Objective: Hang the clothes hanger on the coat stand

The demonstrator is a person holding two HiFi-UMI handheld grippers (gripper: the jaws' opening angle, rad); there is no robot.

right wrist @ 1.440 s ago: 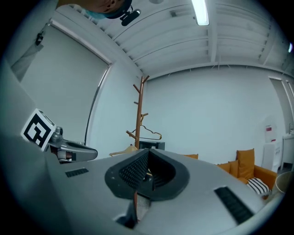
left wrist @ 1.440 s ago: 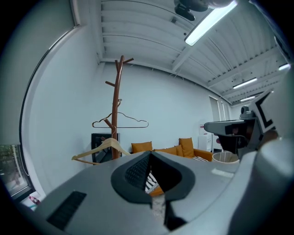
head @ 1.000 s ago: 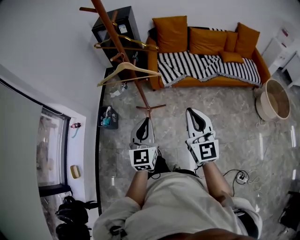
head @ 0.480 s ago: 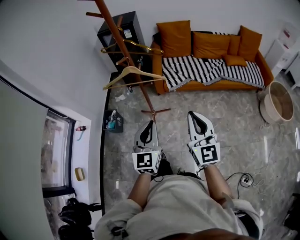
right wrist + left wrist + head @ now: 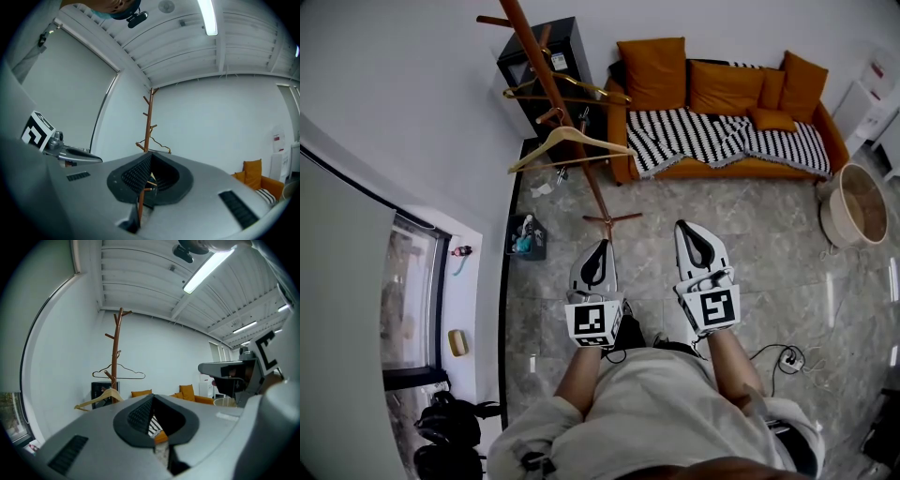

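Pale wooden clothes hanger [image 5: 566, 133] hung on brown wooden coat stand [image 5: 547, 80].
At its 5 o'clock, left gripper [image 5: 598, 247] and right gripper [image 5: 686, 229] were pressed together, empty.

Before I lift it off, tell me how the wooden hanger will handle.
The wooden hanger looks rigid and thin, so it is probably stiff and light. It hangs free from the stand, so a push would likely set it swinging. Its smooth arms may slip in a loose grip.
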